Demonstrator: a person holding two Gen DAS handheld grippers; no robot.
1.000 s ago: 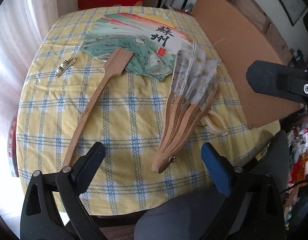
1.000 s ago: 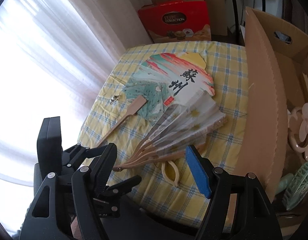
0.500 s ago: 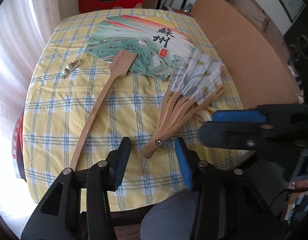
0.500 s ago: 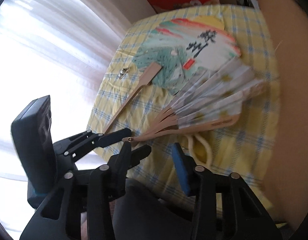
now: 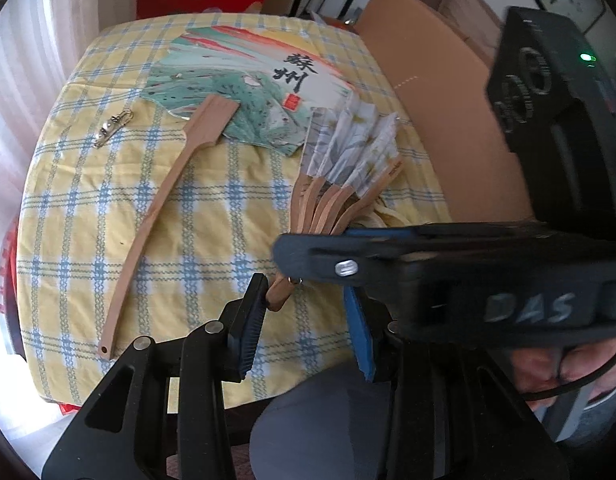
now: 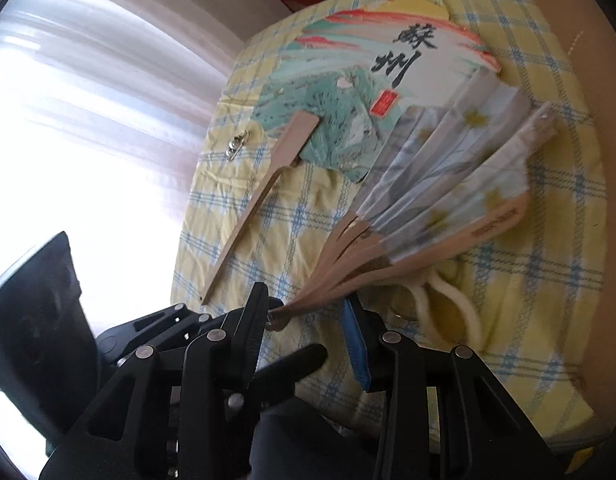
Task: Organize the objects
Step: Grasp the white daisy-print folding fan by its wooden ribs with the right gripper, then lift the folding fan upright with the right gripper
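Folding fan, a second ago well ahead of both wide-open grippers, now has its pivot end between their fingers at the table's near edge. Left gripper and right gripper are both closing on that end, not visibly pinching it. It lies half-spread, pale floral paper on bamboo ribs, overlapping the painted paddle fan toward the far edge.

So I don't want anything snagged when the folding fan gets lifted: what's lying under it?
A cream loop pokes out from under the folding fan; the fan's top edge overlaps the painted paddle fan. The rest of the loop is hidden.
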